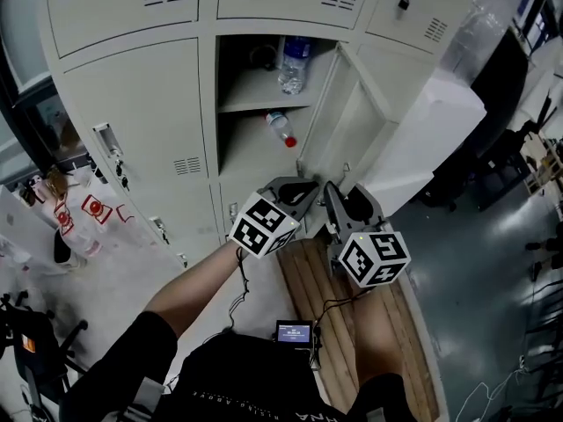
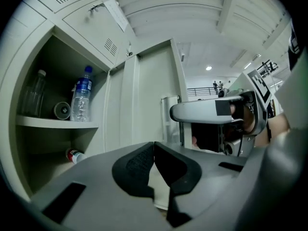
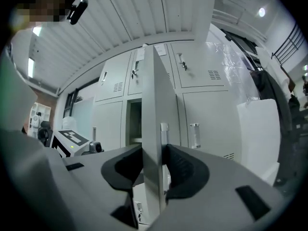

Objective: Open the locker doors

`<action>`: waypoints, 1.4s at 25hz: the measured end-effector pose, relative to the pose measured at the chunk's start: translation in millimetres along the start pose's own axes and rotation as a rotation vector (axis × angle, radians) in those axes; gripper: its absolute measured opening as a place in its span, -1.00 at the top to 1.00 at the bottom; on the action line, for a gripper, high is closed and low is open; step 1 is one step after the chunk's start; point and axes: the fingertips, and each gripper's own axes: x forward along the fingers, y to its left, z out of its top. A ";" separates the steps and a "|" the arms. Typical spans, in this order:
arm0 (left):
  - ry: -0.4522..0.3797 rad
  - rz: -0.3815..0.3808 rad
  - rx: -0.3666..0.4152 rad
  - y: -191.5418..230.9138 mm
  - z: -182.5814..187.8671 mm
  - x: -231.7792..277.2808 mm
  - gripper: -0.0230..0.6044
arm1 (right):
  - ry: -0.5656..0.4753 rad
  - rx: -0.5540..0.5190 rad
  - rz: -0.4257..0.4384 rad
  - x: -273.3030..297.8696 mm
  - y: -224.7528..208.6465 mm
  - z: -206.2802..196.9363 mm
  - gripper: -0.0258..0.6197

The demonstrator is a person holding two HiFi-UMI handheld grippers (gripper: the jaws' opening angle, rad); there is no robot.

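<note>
The middle locker (image 1: 255,104) stands open. An upright water bottle (image 1: 295,64) is on its shelf and a small red-capped bottle (image 1: 280,128) lies below. Its door (image 1: 352,121) is swung out to the right. In the right gripper view the door's edge (image 3: 154,119) fills the gap of my right gripper (image 3: 154,165), with both pads against it beside the handle (image 3: 164,133). My left gripper (image 2: 154,150) hangs just left of it, facing the open compartment, shut with nothing in it. Both bottles (image 2: 81,97) show in the left gripper view.
Closed locker doors with handles (image 1: 107,139) flank the open one and run above it. A white wrapped block (image 1: 431,139) stands close behind the open door on the right. A wooden board (image 1: 352,323) lies on the floor below me. Bags (image 1: 79,209) sit at the left.
</note>
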 end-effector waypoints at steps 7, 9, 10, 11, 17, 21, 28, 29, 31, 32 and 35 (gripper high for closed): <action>0.014 -0.002 -0.002 -10.9 -2.3 40.9 0.86 | -0.020 0.054 -0.071 -16.7 -64.6 2.9 0.52; 0.017 -0.002 -0.007 -14.6 -3.0 54.0 0.86 | -0.022 0.059 -0.080 -19.7 -80.8 3.0 0.53; 0.018 -0.003 -0.008 -16.6 -2.9 60.5 0.86 | -0.022 0.055 -0.084 -20.8 -88.3 2.8 0.54; 0.020 -0.003 -0.006 -18.5 -2.5 66.9 0.86 | -0.021 0.055 -0.085 -21.5 -95.5 2.4 0.54; 0.028 0.004 0.013 -23.7 1.2 102.8 0.86 | -0.019 0.056 -0.072 -21.2 -133.4 1.8 0.55; 0.025 0.022 0.014 -25.2 5.6 120.3 0.86 | -0.010 0.042 -0.044 -21.5 -148.1 2.1 0.55; 0.028 0.051 0.003 -24.3 5.6 129.3 0.86 | -0.007 0.044 -0.012 -19.6 -160.5 3.5 0.55; 0.031 0.054 0.002 -24.5 4.4 128.5 0.86 | -0.006 0.041 -0.010 -19.7 -160.5 3.3 0.55; 0.034 0.058 -0.005 -25.0 2.0 126.3 0.86 | -0.003 0.032 -0.012 -20.7 -159.6 2.2 0.55; 0.035 0.058 -0.011 -25.4 1.4 125.0 0.86 | -0.002 0.029 -0.016 -21.6 -159.2 1.4 0.55; 0.037 0.055 -0.021 -27.7 0.3 121.4 0.86 | 0.006 0.032 -0.017 -26.6 -155.9 -1.8 0.55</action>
